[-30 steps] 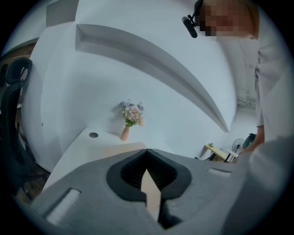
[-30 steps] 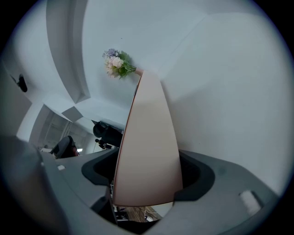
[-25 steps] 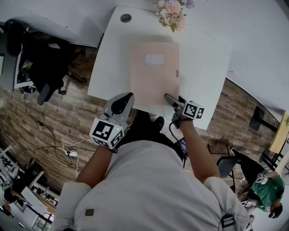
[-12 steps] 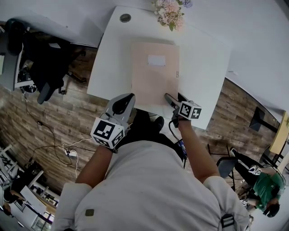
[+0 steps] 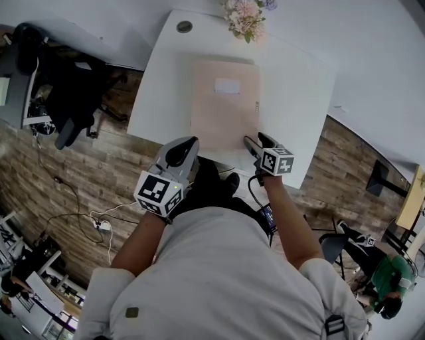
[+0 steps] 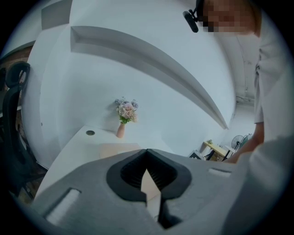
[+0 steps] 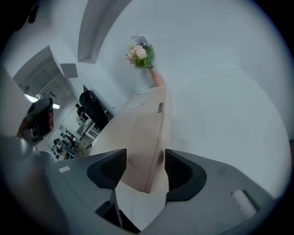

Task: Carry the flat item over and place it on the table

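Observation:
A flat pale pink folder [image 5: 224, 106] with a white label lies on the white table [image 5: 299, 86]. My right gripper [image 5: 255, 141] is at the folder's near right corner. In the right gripper view the folder's [image 7: 138, 133] corner edge sits between the jaws of that gripper [image 7: 146, 167], which are closing; a gap still shows beside each pad. My left gripper [image 5: 180, 150] hangs just off the table's near edge, below the folder's near left corner, and is shut [image 6: 147, 176] with nothing in it. The folder [image 6: 117, 149] shows beyond its jaws.
A vase of flowers [image 5: 244, 14] stands at the table's far edge, close behind the folder, with a round cable hole [image 5: 184, 26] to its left. A black office chair [image 5: 66, 99] and cables lie on the wooden floor at left. A person [image 5: 388, 279] is at the lower right.
My right gripper has edged forward onto the folder's near right corner and its jaws have narrowed. The left gripper has stayed where it was.

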`<action>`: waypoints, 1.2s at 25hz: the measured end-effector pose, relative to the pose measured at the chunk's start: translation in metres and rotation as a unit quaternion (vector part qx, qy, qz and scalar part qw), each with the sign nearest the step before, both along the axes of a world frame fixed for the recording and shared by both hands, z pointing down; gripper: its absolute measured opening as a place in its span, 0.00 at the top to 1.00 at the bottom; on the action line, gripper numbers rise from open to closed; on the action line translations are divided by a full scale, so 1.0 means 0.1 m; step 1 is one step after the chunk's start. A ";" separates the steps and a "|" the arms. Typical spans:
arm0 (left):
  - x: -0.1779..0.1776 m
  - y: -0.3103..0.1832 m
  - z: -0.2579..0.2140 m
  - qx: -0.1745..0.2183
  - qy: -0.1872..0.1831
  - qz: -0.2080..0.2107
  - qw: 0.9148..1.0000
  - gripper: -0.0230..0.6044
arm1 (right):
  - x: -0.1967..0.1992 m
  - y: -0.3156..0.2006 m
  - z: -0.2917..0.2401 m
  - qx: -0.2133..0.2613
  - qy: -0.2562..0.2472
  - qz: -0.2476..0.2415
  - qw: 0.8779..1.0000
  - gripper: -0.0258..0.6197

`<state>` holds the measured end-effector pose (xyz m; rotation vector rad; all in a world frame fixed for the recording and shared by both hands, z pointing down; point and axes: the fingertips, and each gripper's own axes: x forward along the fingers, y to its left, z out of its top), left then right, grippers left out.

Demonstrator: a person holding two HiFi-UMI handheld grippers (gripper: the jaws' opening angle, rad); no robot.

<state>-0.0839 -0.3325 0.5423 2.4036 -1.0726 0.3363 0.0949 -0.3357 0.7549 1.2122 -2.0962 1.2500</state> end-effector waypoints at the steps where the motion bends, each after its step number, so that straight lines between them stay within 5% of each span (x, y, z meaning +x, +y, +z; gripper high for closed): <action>1: 0.01 0.03 -0.02 0.002 0.000 -0.001 1.000 0.96 | 0.02 0.02 -0.04 0.012 0.021 -0.018 1.000 0.54; 8: 0.18 0.27 -0.22 0.025 0.002 -0.004 1.000 0.96 | 0.05 0.11 -0.65 0.118 0.082 -0.084 0.986 0.67; 17: 0.47 0.78 -0.54 0.060 0.014 -0.007 0.998 0.96 | 0.17 0.41 -1.59 0.221 0.053 -0.075 0.971 0.79; 30: 0.54 1.34 -1.24 0.149 0.017 -0.049 0.987 0.96 | 0.27 1.02 -2.87 0.363 0.027 -0.094 0.927 0.95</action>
